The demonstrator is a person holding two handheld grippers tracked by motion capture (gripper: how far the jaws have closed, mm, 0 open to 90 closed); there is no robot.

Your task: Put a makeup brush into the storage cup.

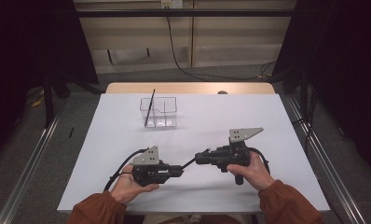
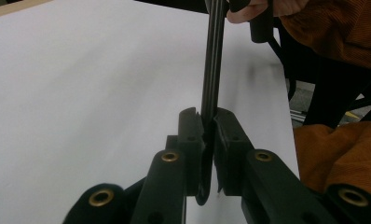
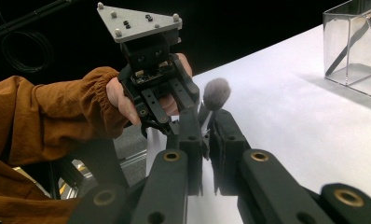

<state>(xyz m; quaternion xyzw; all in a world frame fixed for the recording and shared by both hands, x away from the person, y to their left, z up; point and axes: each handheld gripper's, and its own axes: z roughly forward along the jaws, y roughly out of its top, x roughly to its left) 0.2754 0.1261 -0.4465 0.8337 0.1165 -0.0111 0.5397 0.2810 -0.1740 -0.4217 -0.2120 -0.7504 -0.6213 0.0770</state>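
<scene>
While both hands rest low over the near half of the bench, the entries run as follows.

Left tongs: held in the person's left hand, near and left of centre, jaws pointing right. In the left gripper view they are closed on the dark handle of a slim black brush, which runs straight away from the jaws toward the other hand.

Right tongs: held in the right hand, near and right of centre, jaws pointing left. In the right gripper view they are closed on the same brush just behind its grey, fluffy head, which pokes out past the jaw tips.

Brush: in the high view it spans the short gap between the two tongs, raised off the bench, gripped at both ends.

Grey three-cornered plates: one on each tool, the right one standing higher.

Sleeves: rust-orange, entering from the near edge.

Bench: white top, wooden strip along its far edge.

Clear box: transparent, with inner dividers, standing at the far centre-left, well apart from the tongs. A thin dark stick leans upright in its left compartment, its top rising above the rim.
</scene>
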